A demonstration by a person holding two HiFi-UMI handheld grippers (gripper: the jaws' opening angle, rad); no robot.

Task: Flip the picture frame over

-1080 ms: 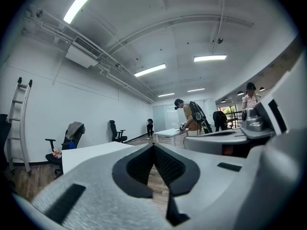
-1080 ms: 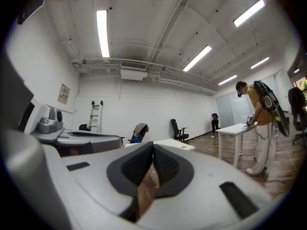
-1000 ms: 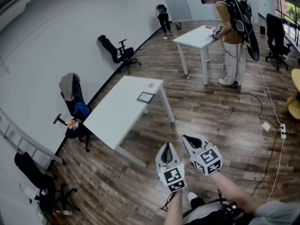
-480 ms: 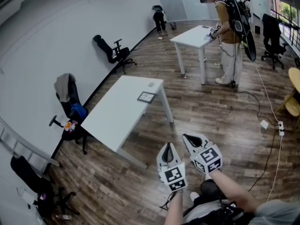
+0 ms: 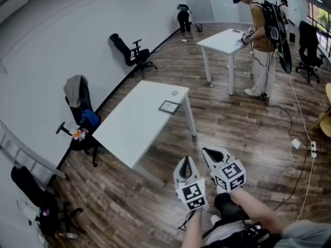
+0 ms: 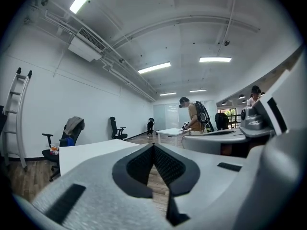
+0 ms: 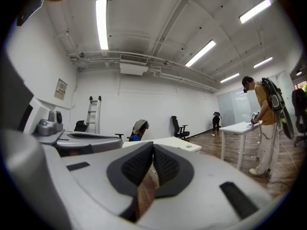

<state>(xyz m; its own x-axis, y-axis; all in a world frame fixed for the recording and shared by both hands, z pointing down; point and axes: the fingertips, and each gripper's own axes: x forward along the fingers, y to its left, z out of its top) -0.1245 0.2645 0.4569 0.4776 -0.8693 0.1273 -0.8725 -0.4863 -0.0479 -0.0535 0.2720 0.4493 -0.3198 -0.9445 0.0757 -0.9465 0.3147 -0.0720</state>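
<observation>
A small dark-rimmed picture frame (image 5: 169,107) lies flat near the far right edge of a white table (image 5: 134,123) in the head view. My left gripper (image 5: 185,162) and right gripper (image 5: 206,151) hang side by side over the wooden floor, well short of the table's near corner. Both are shut with nothing between the jaws. In the left gripper view the left gripper (image 6: 153,146) has its pads pressed together, with the white table (image 6: 91,153) ahead at the left. The right gripper (image 7: 153,153) is closed the same way, the table (image 7: 165,143) beyond it.
A person with a backpack (image 5: 264,40) stands at a second white table (image 5: 225,41) at the back right. Office chairs (image 5: 132,53) line the left wall, one draped with clothes (image 5: 77,94). A ladder (image 5: 26,156) leans at the left. A cable and power strip (image 5: 312,148) lie on the floor at the right.
The table, frame and far room have shifted slightly right and down in the head view as I walk; both grippers stay shut, side by side.
</observation>
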